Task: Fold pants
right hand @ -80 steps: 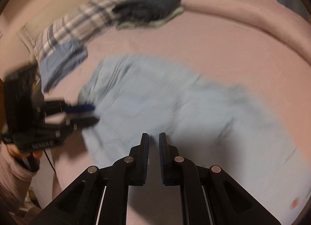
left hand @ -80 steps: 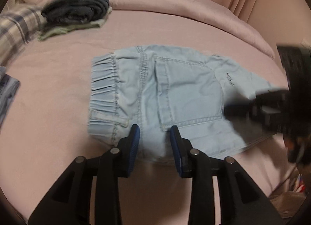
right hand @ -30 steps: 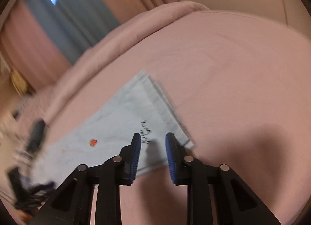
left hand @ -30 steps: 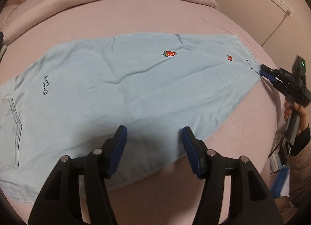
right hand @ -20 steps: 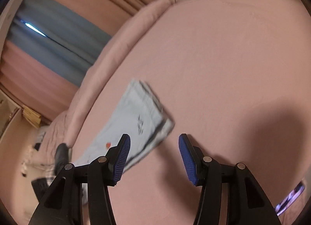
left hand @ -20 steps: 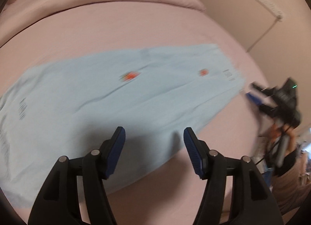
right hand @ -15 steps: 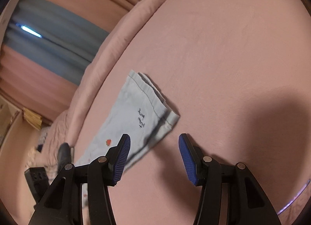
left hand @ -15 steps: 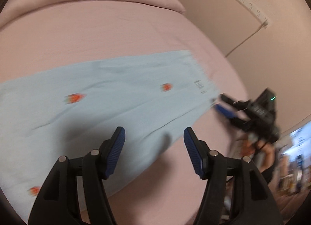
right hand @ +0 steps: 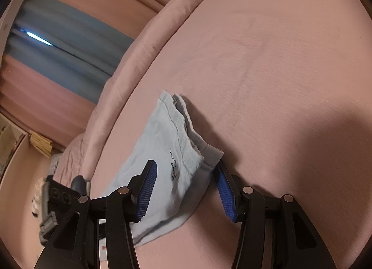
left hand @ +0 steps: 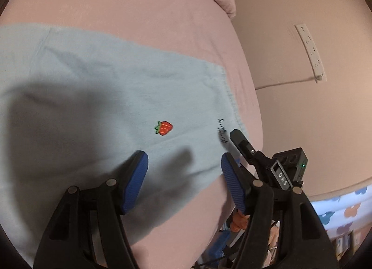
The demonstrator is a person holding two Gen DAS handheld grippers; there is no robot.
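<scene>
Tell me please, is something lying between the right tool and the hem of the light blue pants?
Nothing visible does. The right tool is open around the pants hem on the pink bed, with only bare cloth between its pads.

Home bedroom: pink-sheeted bed (left hand: 139, 8), rolled duvet (right hand: 144, 43), window curtains (right hand: 58, 43), wall power strip (left hand: 310, 52)

A pink bed (left hand: 144, 6) fills most of the frame; light blue pants (left hand: 81, 87) lie flat on it, centre-left.
</scene>
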